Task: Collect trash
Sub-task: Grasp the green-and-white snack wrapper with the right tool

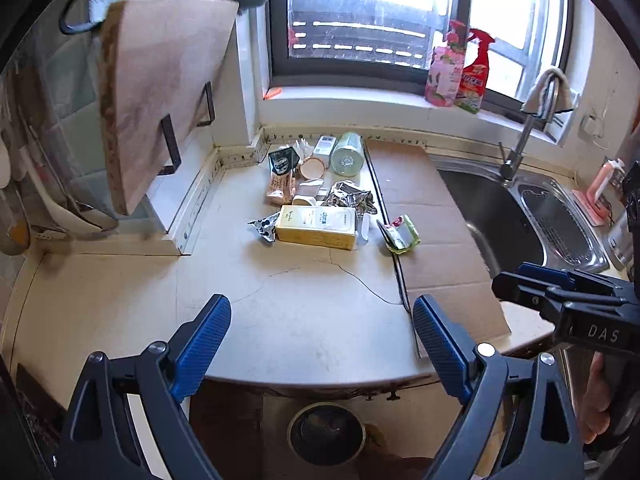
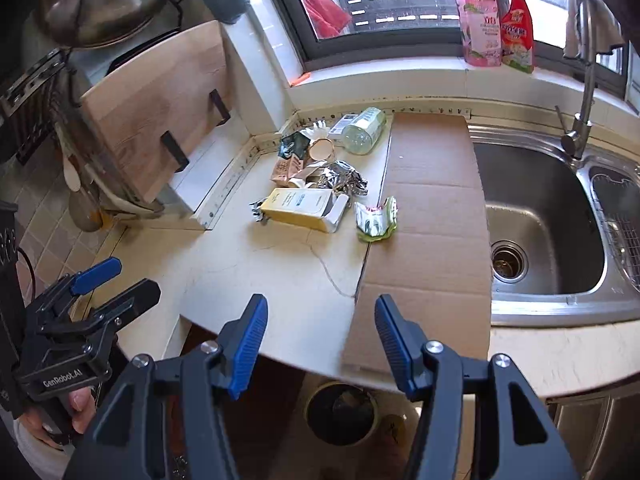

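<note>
Trash heaped toward the back corner of the counter [image 1: 120,300], at about 12 o'clock from both grippers and well apart from either. Nearest in the heap: a yellow carton [image 1: 317,227] lying flat, a crumpled foil wrapper [image 1: 351,196] just behind it, a black-and-white wrapper scrap [image 1: 265,229] touching its 9 o'clock end, and a green wrapper [image 1: 399,233] at its 3 o'clock, straddling the edge of a flattened cardboard sheet [image 1: 432,240]. Farther back, a clear bottle [image 1: 347,156] on its side, a dark sachet [image 1: 283,162] and a peach packet [image 1: 279,186].

Left gripper [image 1: 322,338] poised low over the counter's near edge, jaws spread wide and empty, likely readied to take something as broad as the carton. Right gripper [image 2: 321,338] alongside, at 3 o'clock of the left, jaws also parted, a little narrower, holding nothing; aimed along the cardboard edge, probably toward the green wrapper.

Round bin [image 2: 341,414] on the floor just under the counter lip, at 6 o'clock below both grippers: seemingly set there so that pieces drop straight in after a short pull back. Nothing visibly collected from the pile yet; bin contents too dark to tell.

Sink [image 2: 540,216] at 3 o'clock of the cardboard, faucet behind.
</note>
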